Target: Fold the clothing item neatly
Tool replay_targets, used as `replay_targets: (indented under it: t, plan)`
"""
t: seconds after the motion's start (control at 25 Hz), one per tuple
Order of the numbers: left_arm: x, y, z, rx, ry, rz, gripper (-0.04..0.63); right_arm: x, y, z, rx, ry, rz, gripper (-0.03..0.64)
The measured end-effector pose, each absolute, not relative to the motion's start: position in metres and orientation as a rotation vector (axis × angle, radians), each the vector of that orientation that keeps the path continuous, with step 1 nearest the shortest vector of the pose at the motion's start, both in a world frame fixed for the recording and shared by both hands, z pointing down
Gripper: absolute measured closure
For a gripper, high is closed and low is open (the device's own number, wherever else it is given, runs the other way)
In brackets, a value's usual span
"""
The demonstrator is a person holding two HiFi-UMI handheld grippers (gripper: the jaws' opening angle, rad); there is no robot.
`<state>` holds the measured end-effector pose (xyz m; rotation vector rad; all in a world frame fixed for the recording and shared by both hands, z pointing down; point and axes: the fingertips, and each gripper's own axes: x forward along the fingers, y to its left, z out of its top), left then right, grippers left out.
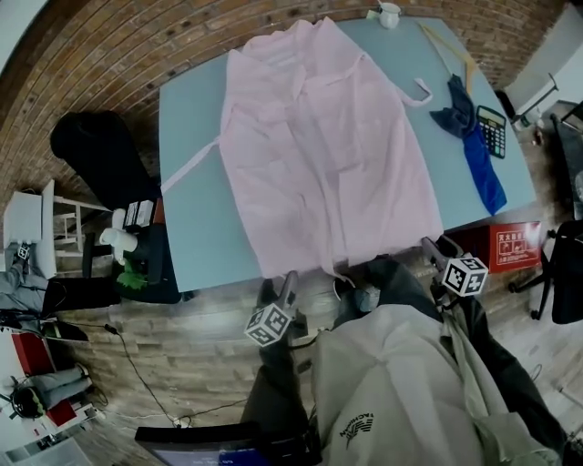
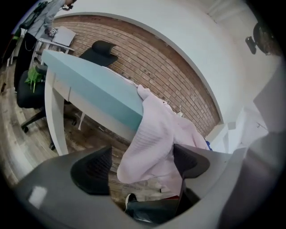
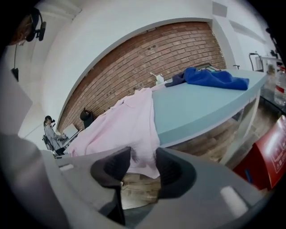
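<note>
Writing is pretty thin on the ground here, honestly: the red box (image 1: 510,246) on the floor by the counter's near right corner has white characters on its side, too small to read, and the grey jacket (image 1: 401,391) on the person has a small dark printed logo I can't make out either. The calculator (image 1: 492,129) near the right edge of the counter (image 1: 196,182) shows its keys, no legible brand. Container-wise, the red box gives no look inside, and the white cup (image 1: 389,14) at the far edge is too tiny to tell what's in it. The pink robe (image 1: 328,146) is spread flat down the middle of the counter, collar toward the far edge, hem spilling over the near edge, one tie trailing toward the left edge. A blue cloth (image 1: 478,159) lies crumpled along the right edge, just beside the calculator. The left tongs (image 2: 140,164) sit below the near edge, jaws wide apart, with the hanging hem lined up in the gap but not pinched. The right tongs (image 3: 143,167) are open too, narrower, with the hem showing between the pads and neither pressing on it. Both marker cubes (image 1: 269,325) sit low, close to the person's body.
</note>
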<state>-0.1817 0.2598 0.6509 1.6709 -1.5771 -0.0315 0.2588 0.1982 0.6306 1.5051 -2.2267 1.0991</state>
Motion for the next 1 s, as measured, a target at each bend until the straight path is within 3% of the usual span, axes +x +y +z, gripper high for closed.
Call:
replay_targets:
  t: [0.08, 0.16, 0.2, 0.24, 0.28, 0.32, 0.76, 1.0]
  plan:
    - [-0.177, 0.26, 0.657, 1.664, -1.528, -0.081, 0.147, 0.253, 0.2, 0.633, 1.47, -2.202, 1.067, 0.471]
    - [-0.169, 0.258, 0.662, 1.665, -1.477, -0.113, 0.177, 0.249, 0.201, 0.632, 1.432, -2.179, 1.03, 0.586]
    - [-0.165, 0.257, 0.663, 1.681, -1.46, -0.097, 0.185, 0.247, 0.202, 0.629, 1.416, -2.173, 1.015, 0.592]
    - [-0.161, 0.257, 0.662, 1.71, -1.448, -0.055, 0.262, 0.247, 0.203, 0.625, 1.404, -2.175, 1.009, 0.595]
    - [-0.157, 0.257, 0.66, 1.747, -1.435, 0.005, 0.462, 0.247, 0.204, 0.617, 1.396, -2.184, 1.01, 0.597]
    - [-0.152, 0.257, 0.656, 1.786, -1.419, 0.066, 0.574, 0.248, 0.206, 0.608, 1.391, -2.196, 1.016, 0.597]
    - [-0.161, 0.327, 0.567, 1.764, -1.261, 0.186, 0.577, 0.264, 0.232, 0.522, 1.28, -2.136, 1.105, 0.597]
    - [-0.169, 0.307, 0.499, 1.829, -1.21, 0.155, 0.577, 0.25, 0.223, 0.48, 1.212, -2.144, 1.042, 0.597]
